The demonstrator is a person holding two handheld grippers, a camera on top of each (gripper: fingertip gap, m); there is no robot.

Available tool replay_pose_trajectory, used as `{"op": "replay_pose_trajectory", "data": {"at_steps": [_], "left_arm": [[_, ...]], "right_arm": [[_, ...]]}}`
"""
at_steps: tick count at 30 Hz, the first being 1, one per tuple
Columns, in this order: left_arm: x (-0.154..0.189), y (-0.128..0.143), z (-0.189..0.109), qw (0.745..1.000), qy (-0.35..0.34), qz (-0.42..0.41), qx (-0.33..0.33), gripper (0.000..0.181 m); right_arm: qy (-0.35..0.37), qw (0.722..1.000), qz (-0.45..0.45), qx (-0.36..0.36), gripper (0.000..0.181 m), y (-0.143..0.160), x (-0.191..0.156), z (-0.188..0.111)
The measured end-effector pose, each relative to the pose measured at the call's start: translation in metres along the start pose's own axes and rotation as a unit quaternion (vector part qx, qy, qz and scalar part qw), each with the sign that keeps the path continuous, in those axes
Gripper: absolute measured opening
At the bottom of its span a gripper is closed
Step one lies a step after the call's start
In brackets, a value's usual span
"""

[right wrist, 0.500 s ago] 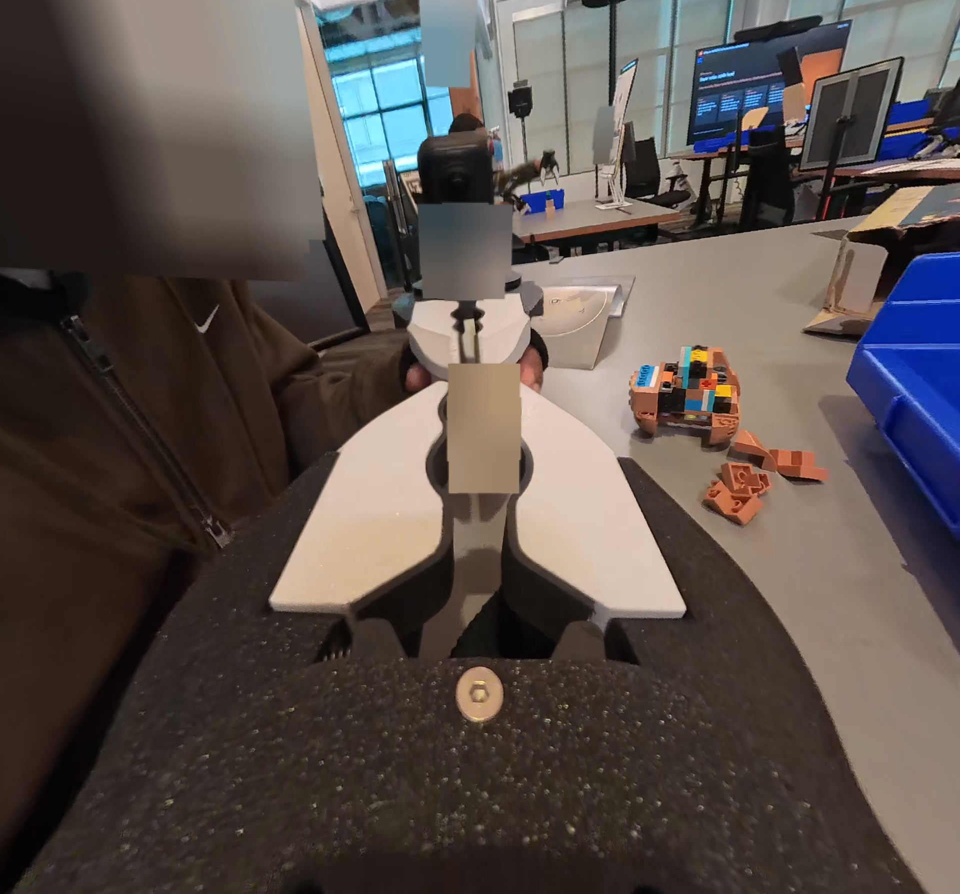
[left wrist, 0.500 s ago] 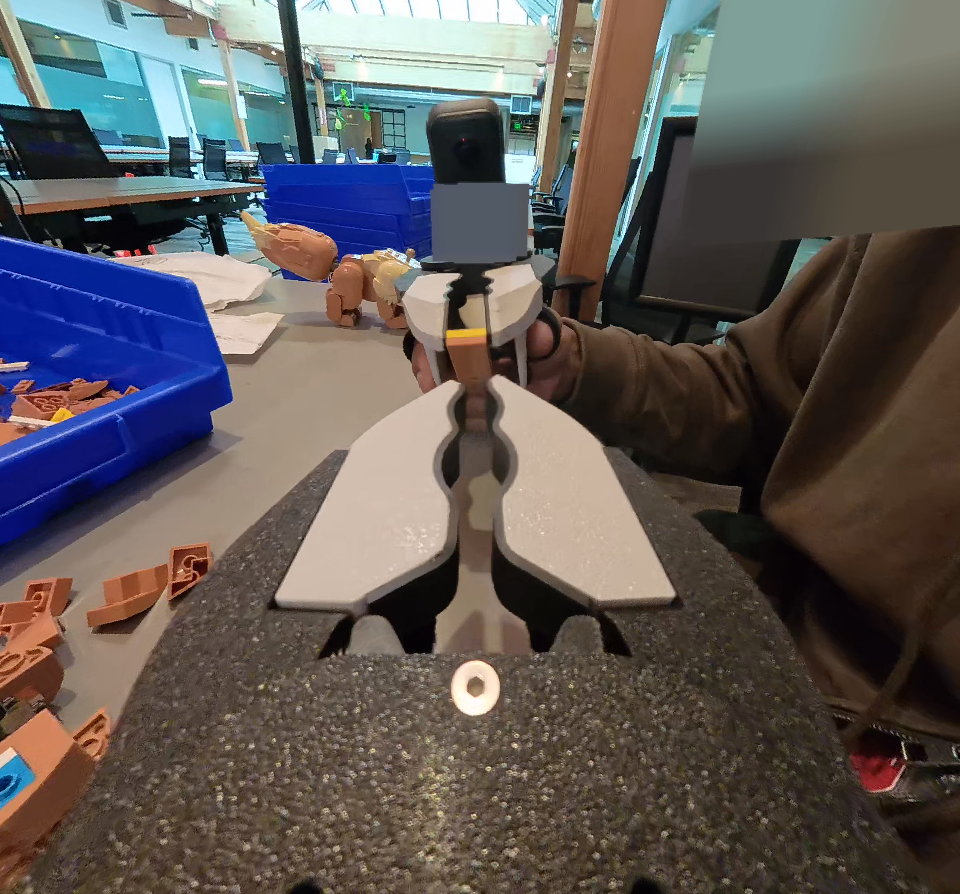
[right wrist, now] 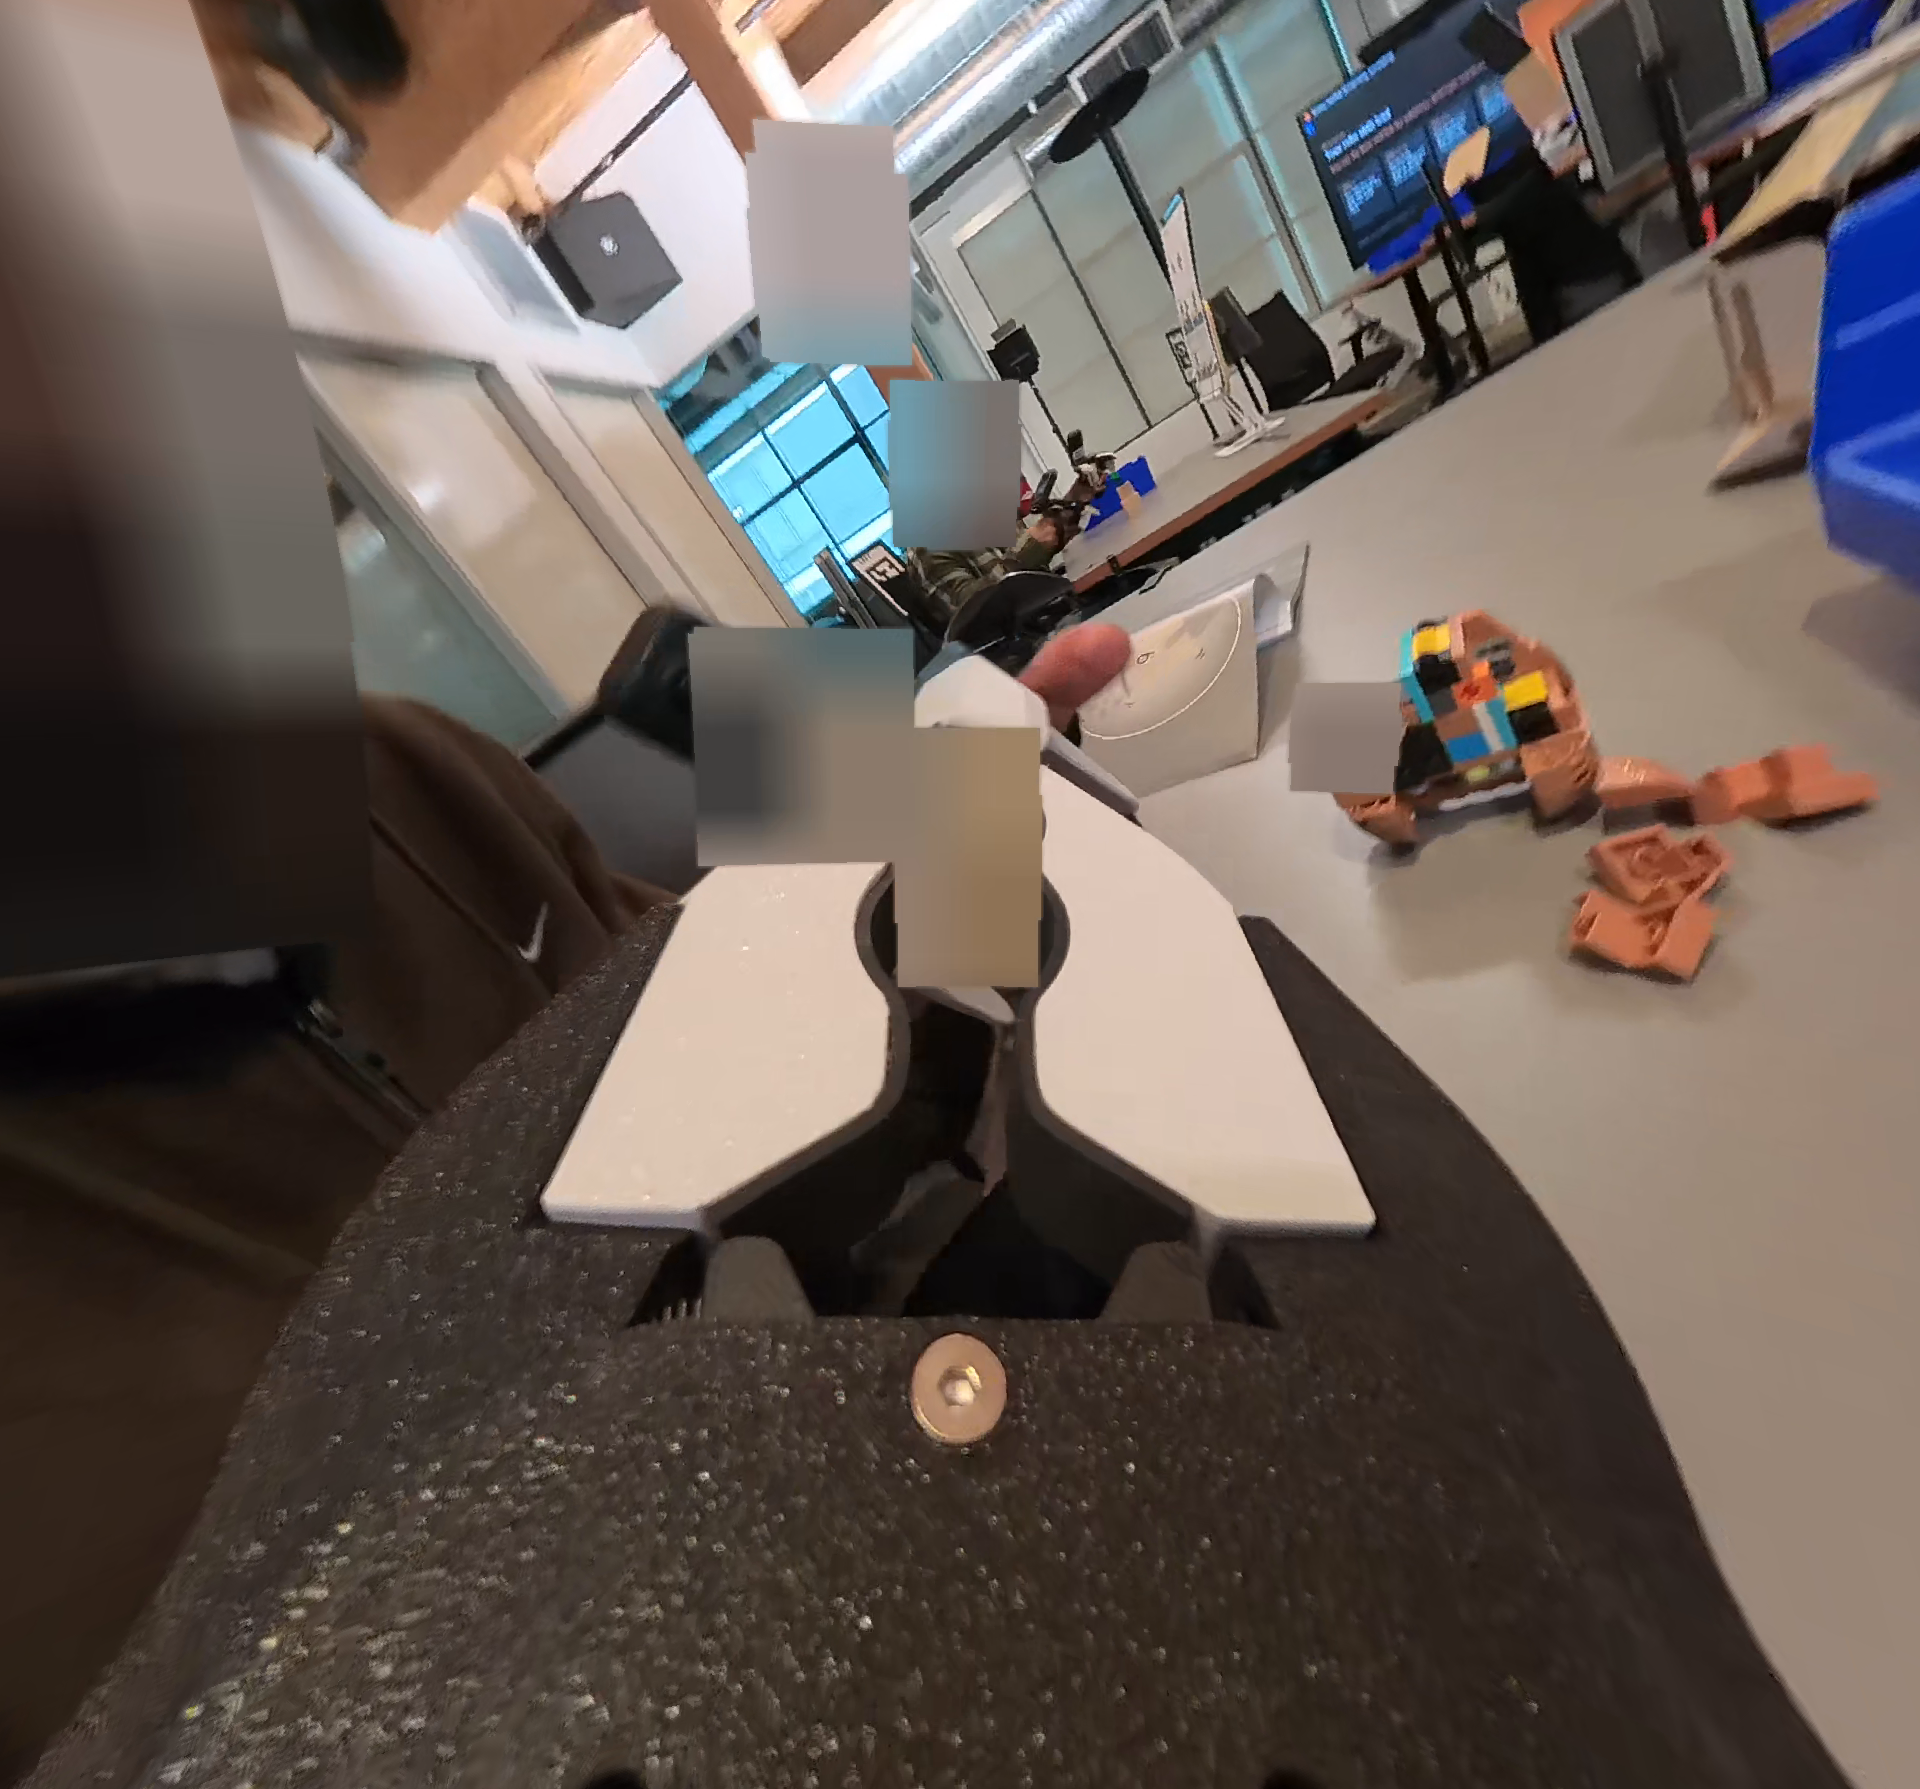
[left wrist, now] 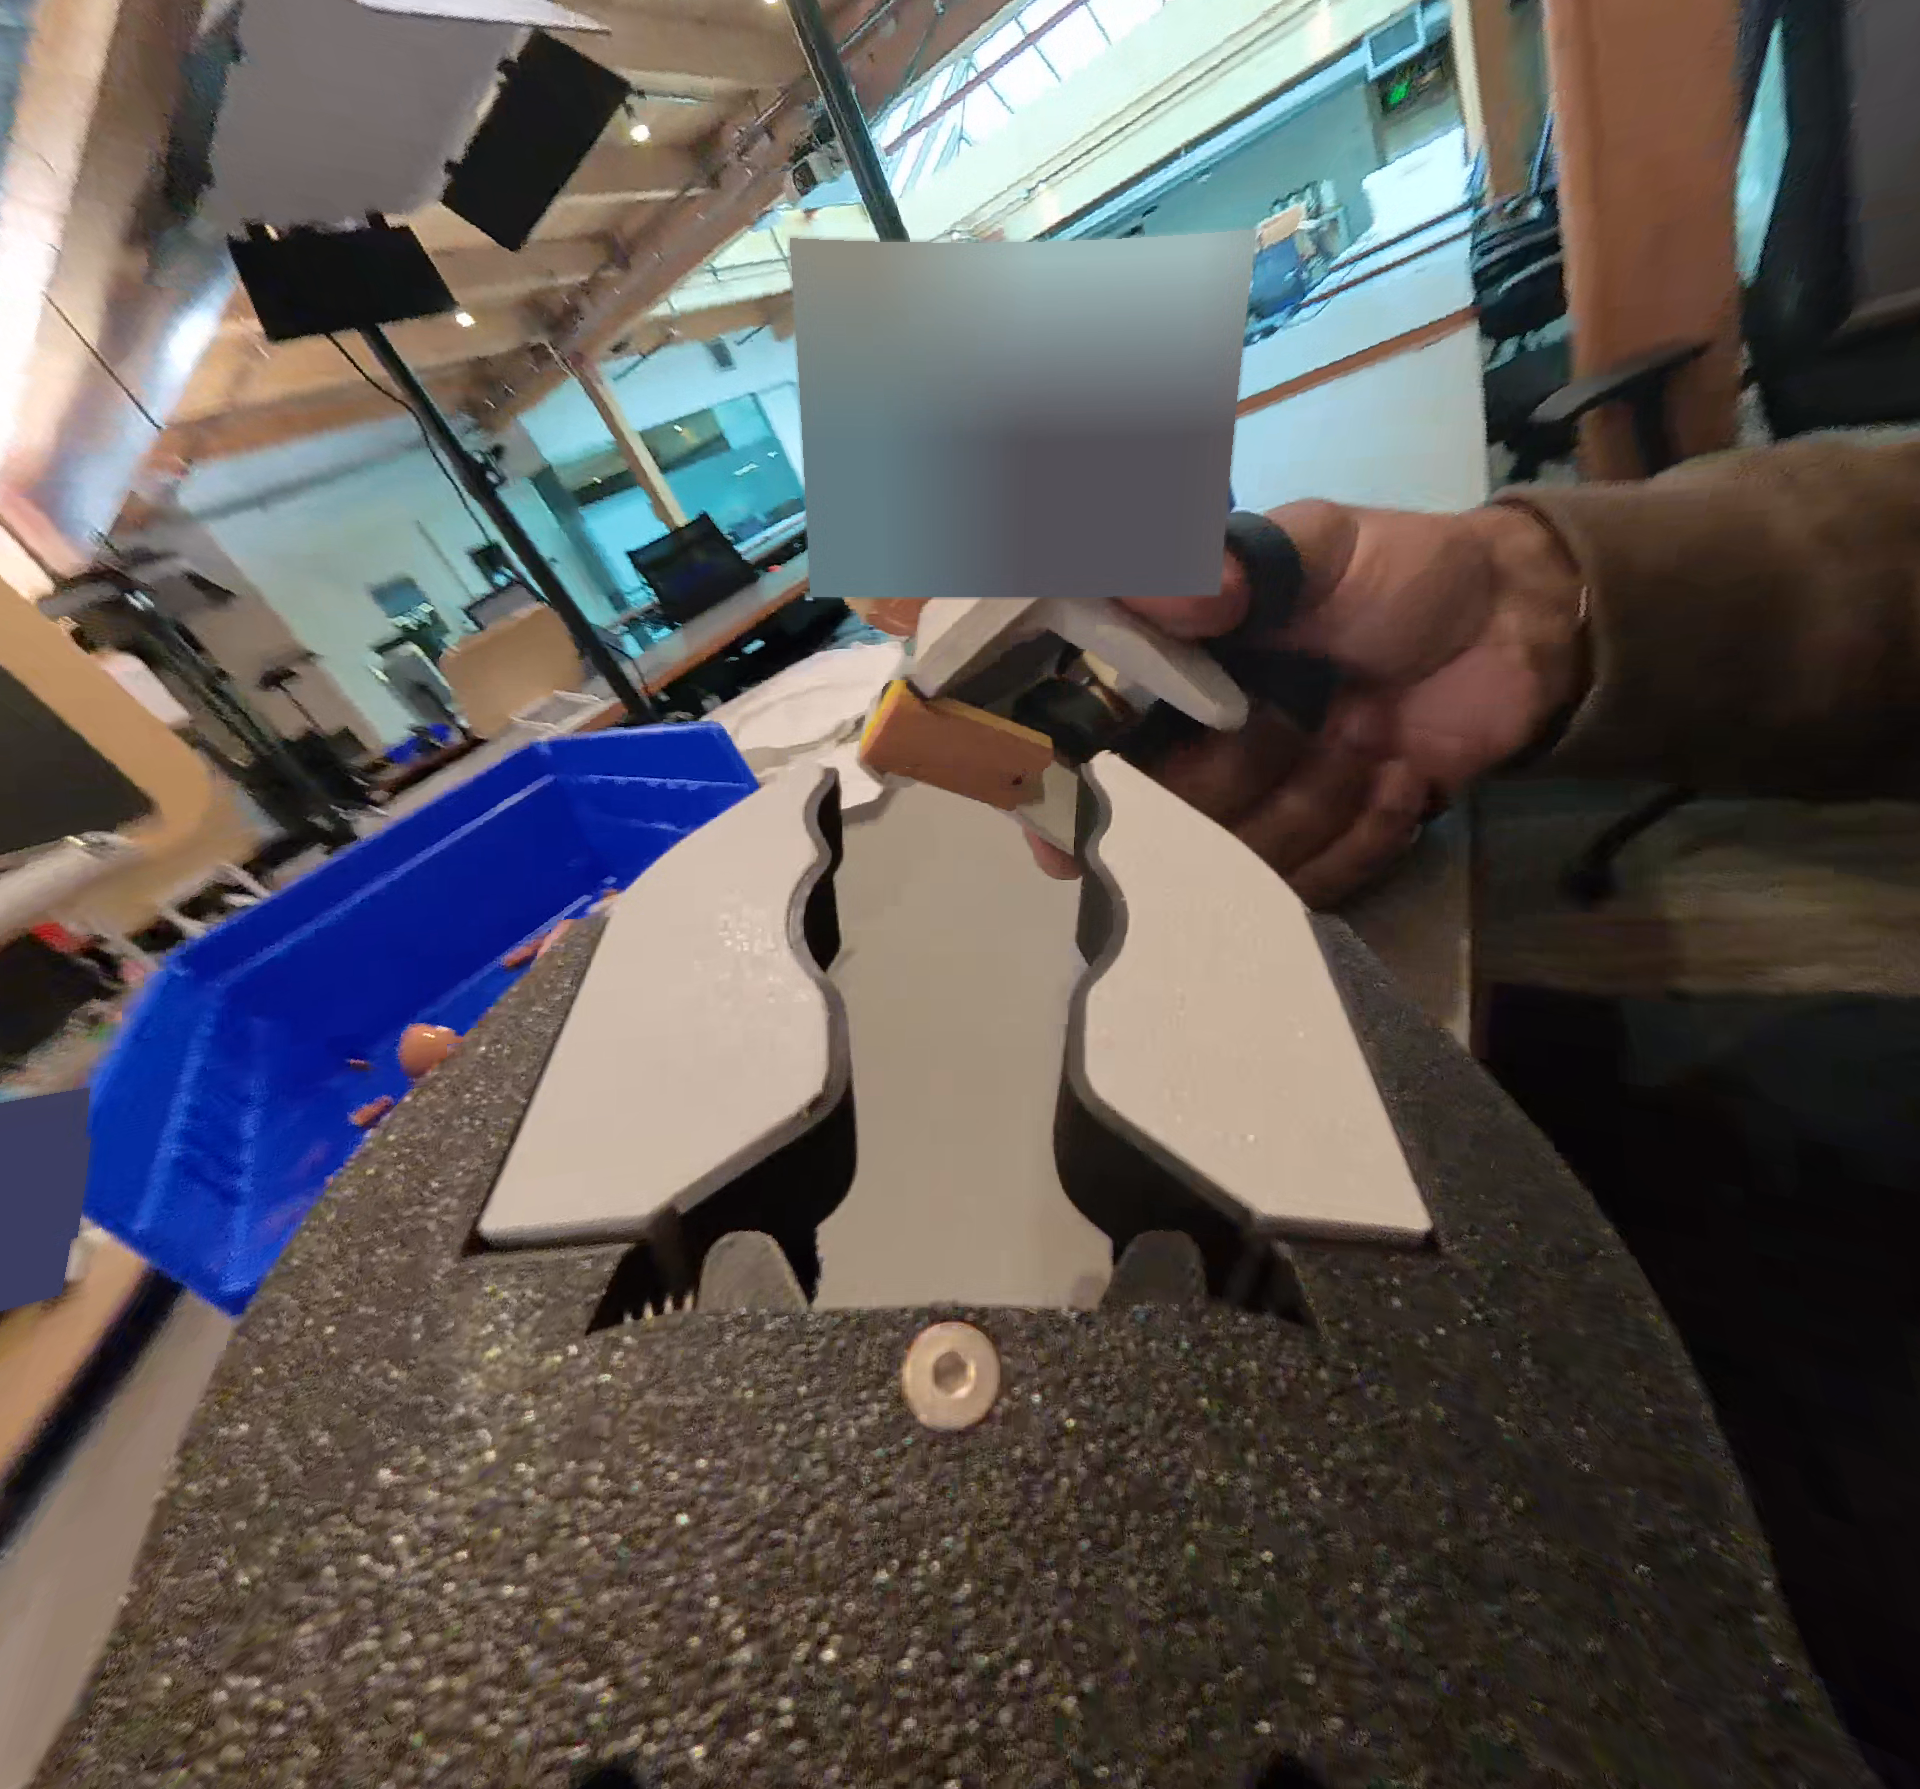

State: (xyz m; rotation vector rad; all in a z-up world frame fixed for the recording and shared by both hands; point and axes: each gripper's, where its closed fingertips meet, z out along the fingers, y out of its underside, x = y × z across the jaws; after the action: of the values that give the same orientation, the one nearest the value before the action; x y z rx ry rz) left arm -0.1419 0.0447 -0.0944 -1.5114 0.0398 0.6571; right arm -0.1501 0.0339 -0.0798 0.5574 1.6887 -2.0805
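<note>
My left gripper point(left wrist: 961, 794) is open, its two white fingers point(left wrist: 717, 1012) spread wide. Just past its tips a brown brick piece with a yellow end point(left wrist: 951, 752) is held by my right gripper point(left wrist: 1049, 669), which a hand point(left wrist: 1403, 679) grips. The brick lies close to the left fingertips, between them; contact cannot be told. In the right wrist view the right gripper point(right wrist: 966, 866) has its fingers point(right wrist: 1143, 991) close together, and a blurred patch hides the tips and what they hold. The left gripper's white tip point(right wrist: 977, 700) shows just beyond.
A blue bin point(left wrist: 364, 991) with loose brown pieces is at the left. On the grey table point(right wrist: 1558, 1168) stand a multicoloured brick model point(right wrist: 1475, 721), several loose brown pieces point(right wrist: 1652, 898), a white booklet point(right wrist: 1174, 700) and another blue bin point(right wrist: 1870, 389). A brown sleeve point(left wrist: 1714, 617) is at the right. Left and right tips are no more than a few centimetres apart.
My left gripper has opened and let go of the brown piece, which stays in the right gripper. Both grippers have tilted, so both views are rolled.
</note>
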Motion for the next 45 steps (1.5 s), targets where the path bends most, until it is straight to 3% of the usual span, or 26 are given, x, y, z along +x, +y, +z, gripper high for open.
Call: {"op": "replay_pose_trajectory", "data": {"at_steps": [7, 17, 24, 30, 35, 40, 45], "left_arm": [[0.004, 0.000, 0.003, 0.993, -0.033, 0.112, -0.009, 0.041], [0.005, 0.000, 0.001, 0.988, -0.046, 0.147, -0.011, 0.033], [0.000, -0.004, -0.005, 0.999, -0.017, 0.051, 0.006, 0.033], [-0.011, -0.011, -0.015, 0.994, 0.025, -0.100, 0.043, 0.033], [-0.013, -0.019, -0.022, 0.972, 0.081, -0.211, 0.071, 0.033], [-0.006, -0.016, -0.023, 0.933, 0.151, -0.325, 0.044, 0.033], [0.000, -0.007, -0.022, 0.889, 0.189, -0.416, -0.009, 0.033]], "right_arm": [[-0.010, 0.997, 0.078, -0.002, 0.016, 0.004, 0.003, 0.001], [-0.018, 0.995, 0.097, -0.014, 0.016, 0.009, 0.001, 0.002], [-0.036, 0.996, 0.080, -0.007, 0.018, 0.006, -0.003, -0.001], [0.032, 0.994, -0.088, -0.062, 0.025, 0.011, 0.003, -0.012], [0.092, 0.943, -0.295, -0.128, 0.031, 0.027, 0.007, -0.007], [0.148, 0.851, -0.479, -0.156, 0.036, 0.034, 0.010, -0.001], [0.156, 0.776, -0.595, -0.141, 0.034, 0.034, 0.000, 0.000]]}}
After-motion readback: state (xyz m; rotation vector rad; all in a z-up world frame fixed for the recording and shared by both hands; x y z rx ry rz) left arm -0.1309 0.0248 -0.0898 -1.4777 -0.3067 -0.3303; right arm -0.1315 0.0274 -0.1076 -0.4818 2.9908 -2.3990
